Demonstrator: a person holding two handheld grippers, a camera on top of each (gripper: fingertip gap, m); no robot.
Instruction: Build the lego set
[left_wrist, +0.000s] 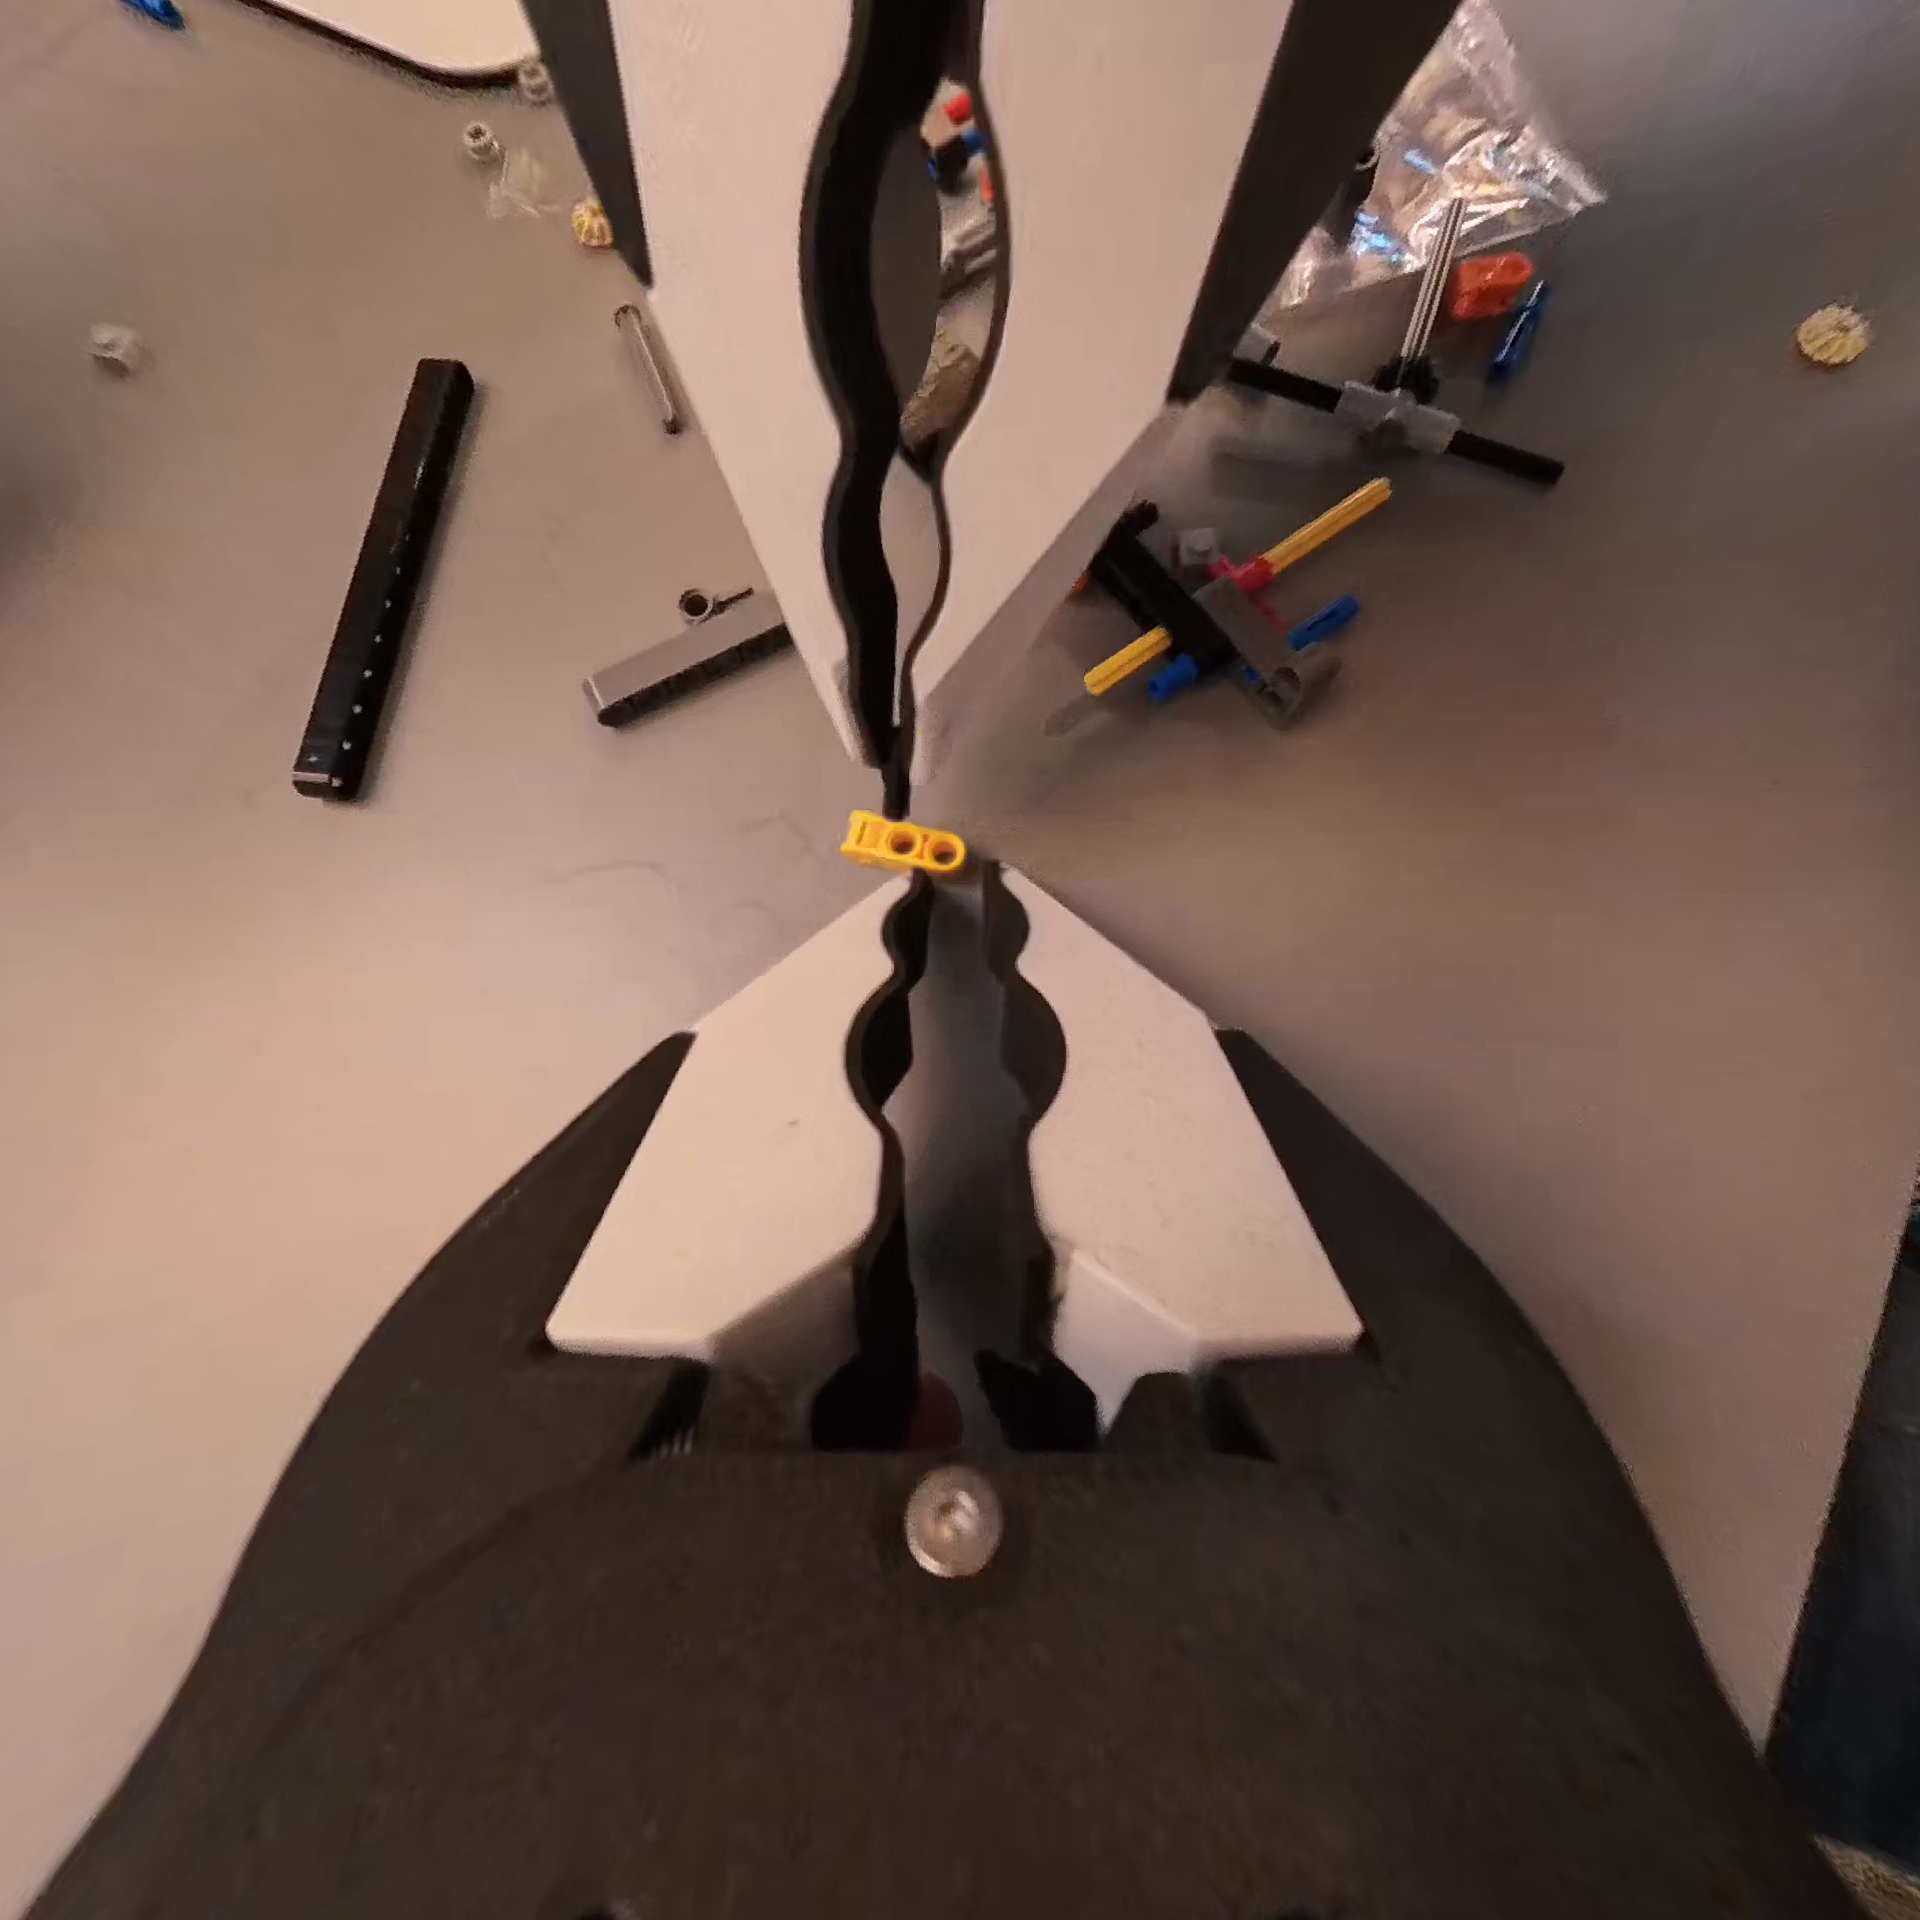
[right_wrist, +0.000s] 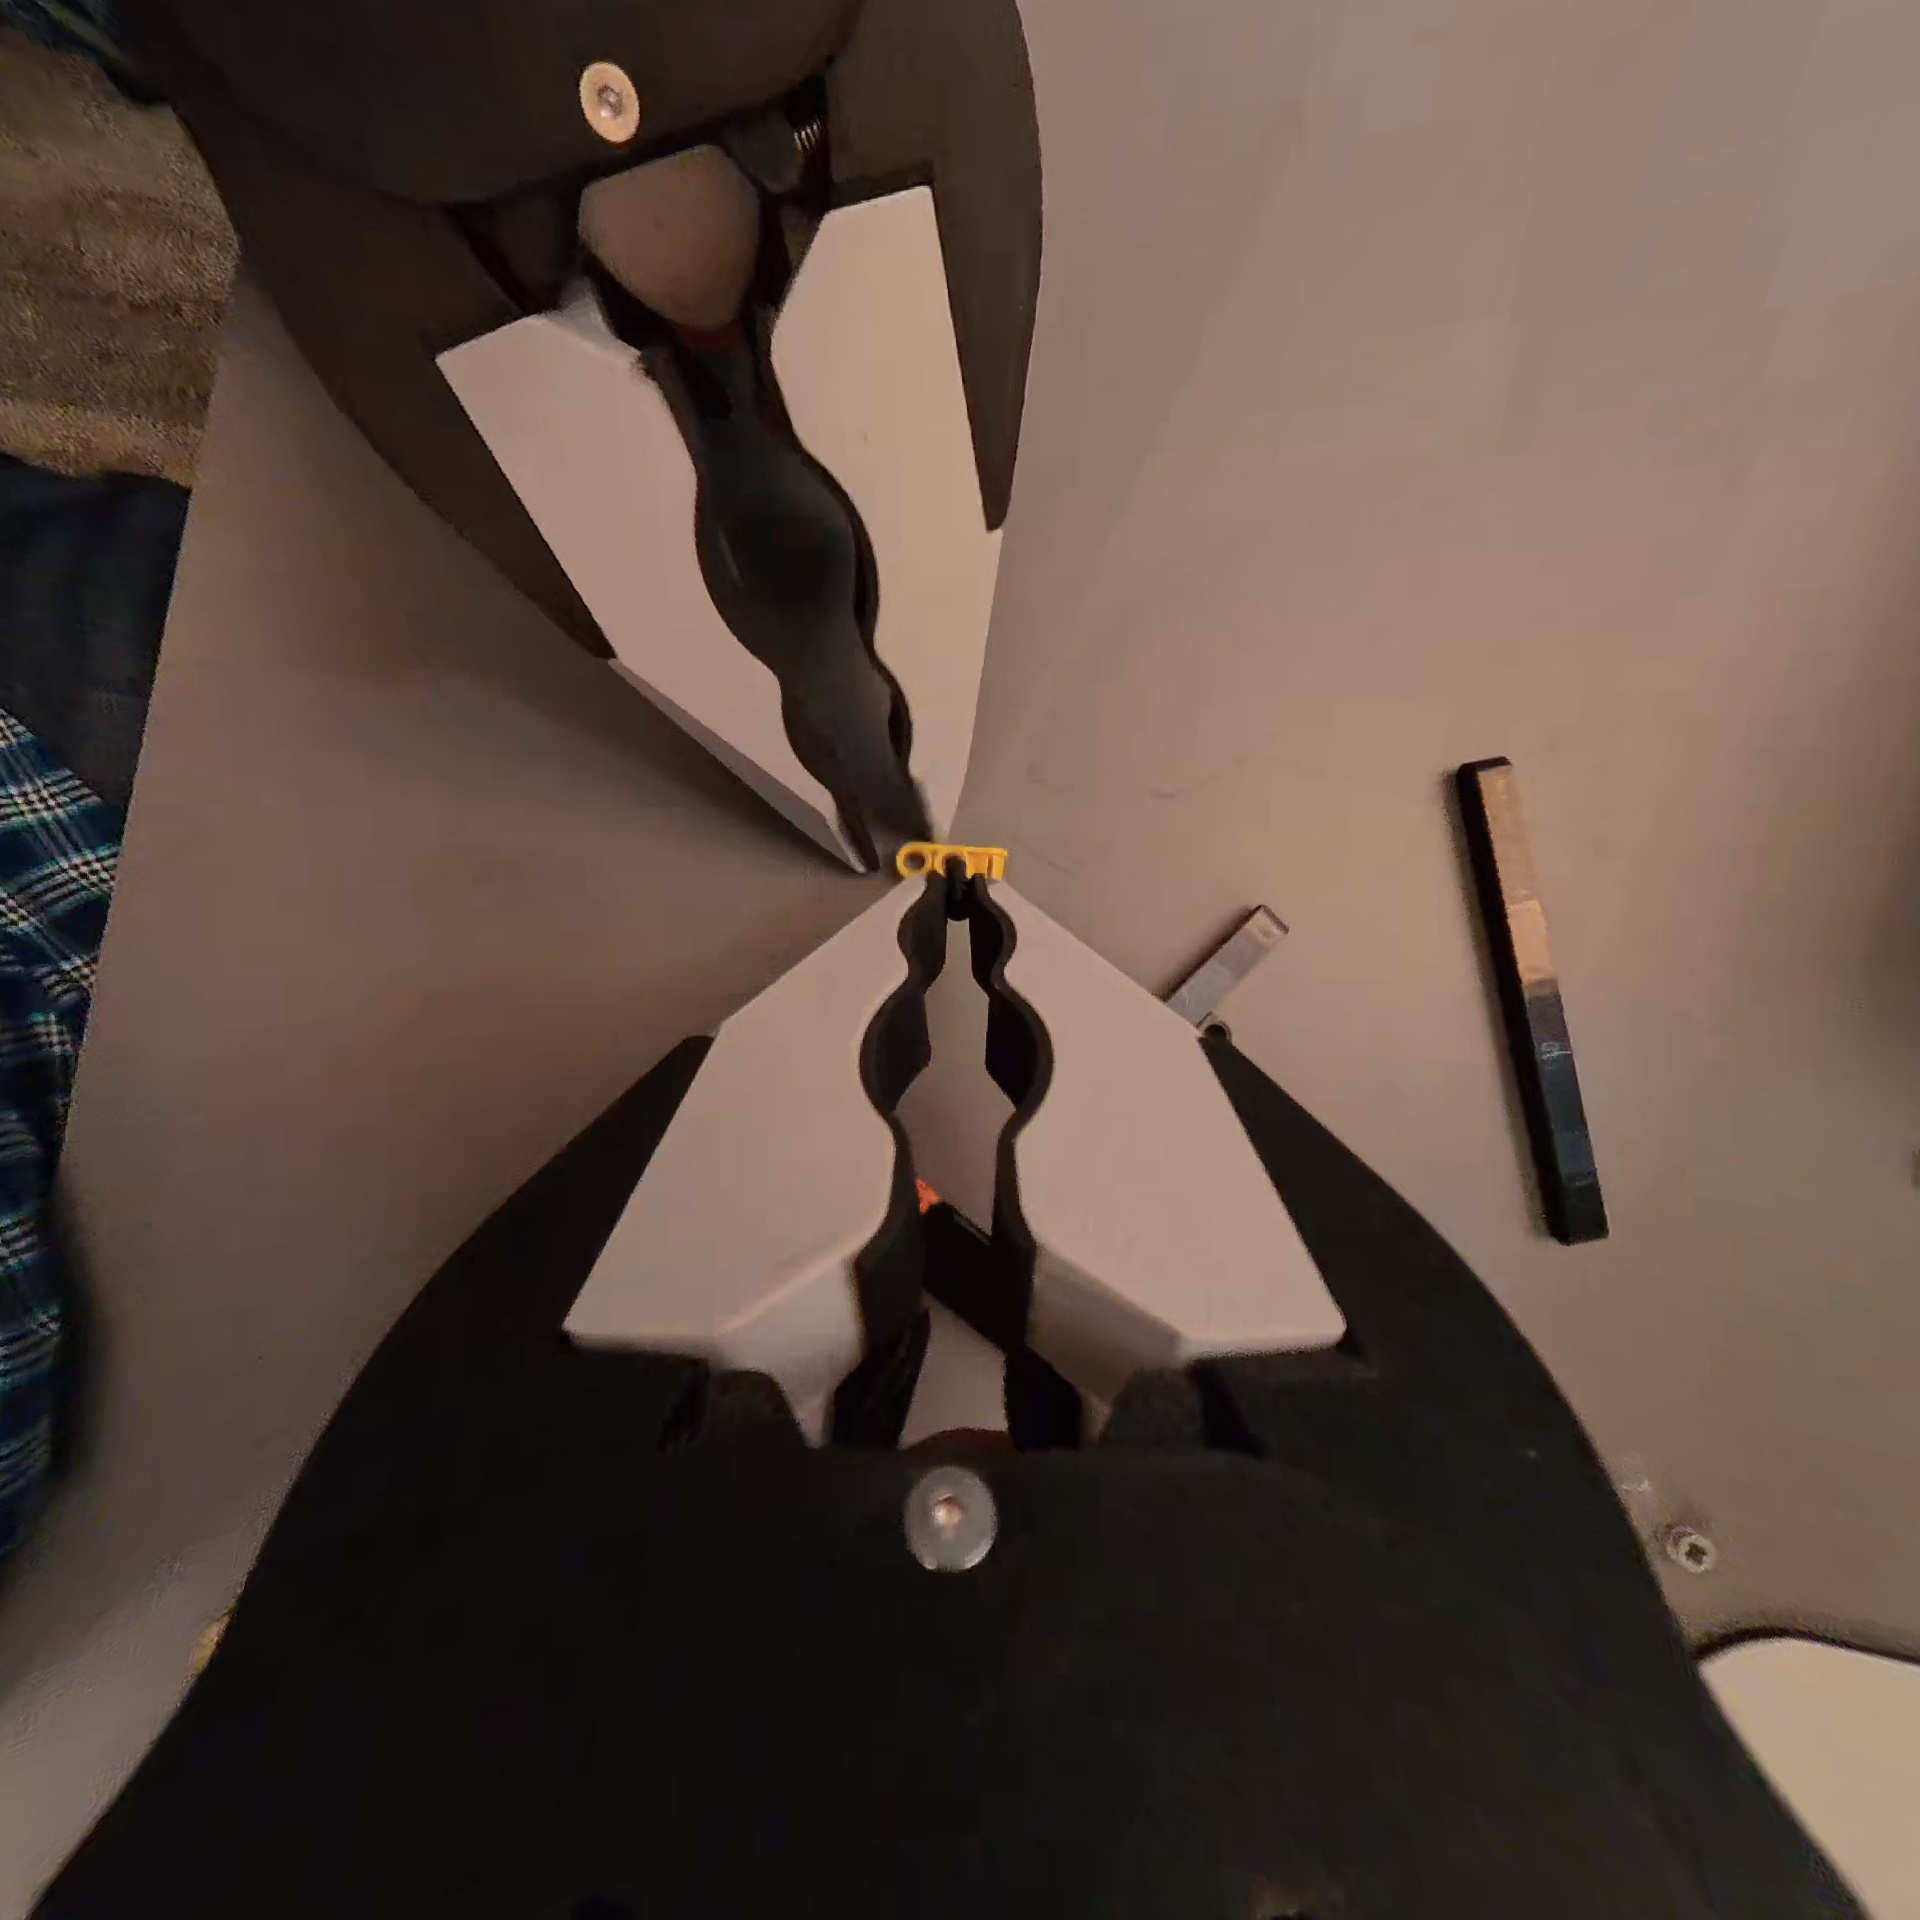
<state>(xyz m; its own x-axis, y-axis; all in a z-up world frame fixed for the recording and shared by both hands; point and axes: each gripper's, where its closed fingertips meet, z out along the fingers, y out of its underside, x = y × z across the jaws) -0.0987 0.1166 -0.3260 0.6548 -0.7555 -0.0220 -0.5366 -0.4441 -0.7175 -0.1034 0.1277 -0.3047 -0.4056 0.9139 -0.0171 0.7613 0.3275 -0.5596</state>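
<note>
A small yellow connector with round holes hangs in the air above the grey table, between the two grippers, which face each other tip to tip. My left gripper is closed on its rounded end; it enters the right wrist view from the top. My right gripper is closed on a small black pin that meets the yellow connector. In the left wrist view the right gripper comes down from the top.
A long black beam and a grey beam lie to the left. A partly built assembly with yellow axles, a black axle with a grey connector and a clear parts bag lie to the right. Small gears and bushes are scattered about. My two grippers' fingertips are within a few centimetres of each other.
</note>
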